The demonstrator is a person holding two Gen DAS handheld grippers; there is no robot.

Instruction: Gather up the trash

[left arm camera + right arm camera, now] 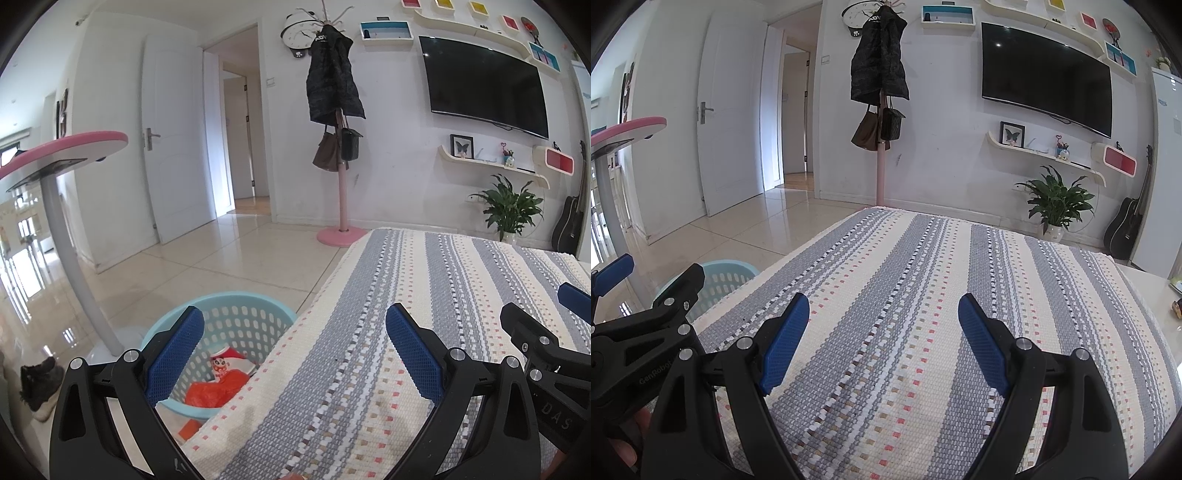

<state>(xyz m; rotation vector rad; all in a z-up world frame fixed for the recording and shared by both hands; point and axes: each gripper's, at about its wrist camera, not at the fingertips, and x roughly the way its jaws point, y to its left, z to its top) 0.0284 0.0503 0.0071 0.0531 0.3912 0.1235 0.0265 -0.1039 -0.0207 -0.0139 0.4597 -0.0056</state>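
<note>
Blue ribbed pads line both claws, and each claw stands spread wide with nothing between its fingers. The left claw [295, 332] hangs over the near-left edge of the desk [424, 280], its left pad in front of the basket and its right pad over the cloth. The right claw [882, 332] sits just beside it, farther in over the striped cloth [923, 280], a woven cover in grey and cream bands with small red and tan flecks.

Off the desk's left edge, on the tiled floor [221, 251], stands a pale blue plastic basket [236, 314] with oval holes in its wall. Inside lies the trash: a crumpled orange-red wrapper [212, 391] and, above it, a red and white packet [229, 362] with a small cartoon face.

Farther out stand a pink coat stand [341, 206] hung with a dark jacket and bags, a wall television [484, 85] and a potted plant [511, 206].
</note>
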